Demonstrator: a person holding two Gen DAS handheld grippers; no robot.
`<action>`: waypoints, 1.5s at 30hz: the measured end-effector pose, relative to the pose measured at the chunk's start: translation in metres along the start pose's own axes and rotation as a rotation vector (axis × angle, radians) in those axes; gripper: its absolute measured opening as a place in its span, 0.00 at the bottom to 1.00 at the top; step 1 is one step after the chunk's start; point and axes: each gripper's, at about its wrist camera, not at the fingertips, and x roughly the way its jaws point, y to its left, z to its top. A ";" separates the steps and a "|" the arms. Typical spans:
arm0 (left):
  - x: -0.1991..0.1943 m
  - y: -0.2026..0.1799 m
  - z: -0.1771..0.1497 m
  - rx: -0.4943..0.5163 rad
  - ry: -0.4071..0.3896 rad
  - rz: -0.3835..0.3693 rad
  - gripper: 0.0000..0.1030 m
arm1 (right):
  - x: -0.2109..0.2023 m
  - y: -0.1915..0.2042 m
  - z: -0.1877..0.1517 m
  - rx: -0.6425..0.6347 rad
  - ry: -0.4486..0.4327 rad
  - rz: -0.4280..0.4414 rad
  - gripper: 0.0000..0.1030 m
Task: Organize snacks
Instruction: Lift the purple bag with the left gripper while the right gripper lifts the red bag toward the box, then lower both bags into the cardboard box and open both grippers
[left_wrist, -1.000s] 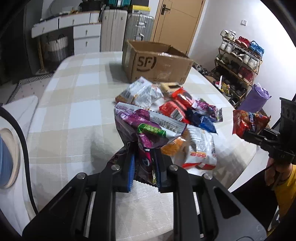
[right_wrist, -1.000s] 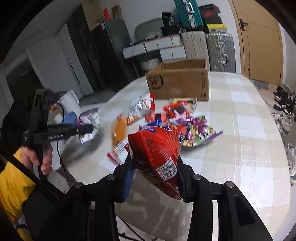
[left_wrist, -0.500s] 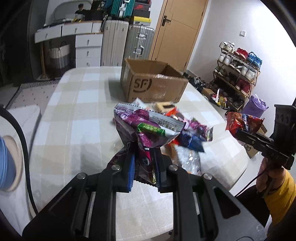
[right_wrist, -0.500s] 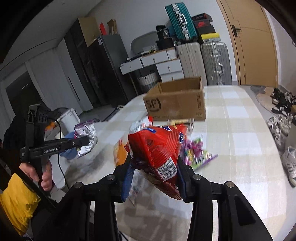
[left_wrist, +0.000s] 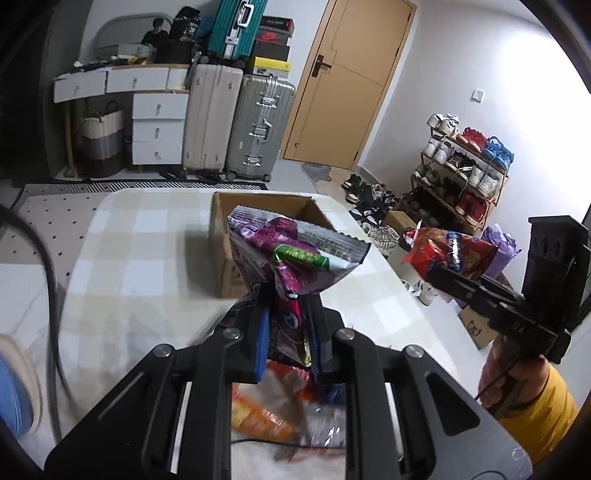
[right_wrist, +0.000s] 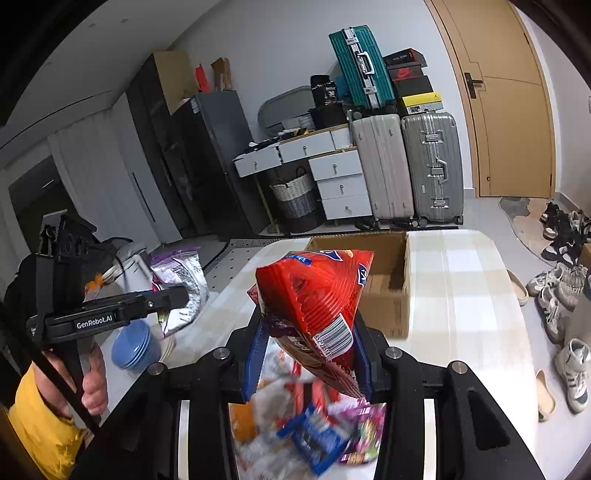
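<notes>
We hold a snack in each gripper, both raised above the tabletop (left_wrist: 122, 258): the left gripper (left_wrist: 286, 328) has its jaws closed on the lower end of a purple bag (left_wrist: 291, 258), and the right gripper (right_wrist: 306, 354) has its jaws closed on the lower part of a red bag (right_wrist: 314, 295). The open cardboard box (right_wrist: 384, 280) sits farther along the tabletop, beyond both bags, and it looks like the place they are meant to go. The rest of the snack pile (right_wrist: 314, 432) lies under the grippers, blurred. What could go wrong, we judge, comes from the grip itself: each bag is pinched low with most of its bulk standing above the jaws, so a quick swing could tip it over or let the slick foil slide out. Both bags heading to one box could also bump each other or catch on the box rim and fall outside. A stack of blue bowls (right_wrist: 135, 347) near the left edge could be knocked. The tabletop wears a pale checked cloth; beyond it stand suitcases (left_wrist: 258, 125), white drawers (left_wrist: 157, 127), a wooden door (left_wrist: 354, 81) and, to the right, a shoe rack (left_wrist: 465, 170).
</notes>
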 end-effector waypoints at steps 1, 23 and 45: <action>0.009 -0.003 0.011 -0.001 0.005 -0.003 0.14 | 0.006 -0.002 0.007 0.004 0.004 0.000 0.40; 0.257 0.011 0.088 -0.018 0.281 0.028 0.14 | 0.215 -0.077 0.061 -0.023 0.210 -0.163 0.40; 0.296 0.031 0.068 -0.050 0.290 0.114 0.18 | 0.249 -0.082 0.045 -0.160 0.297 -0.314 0.55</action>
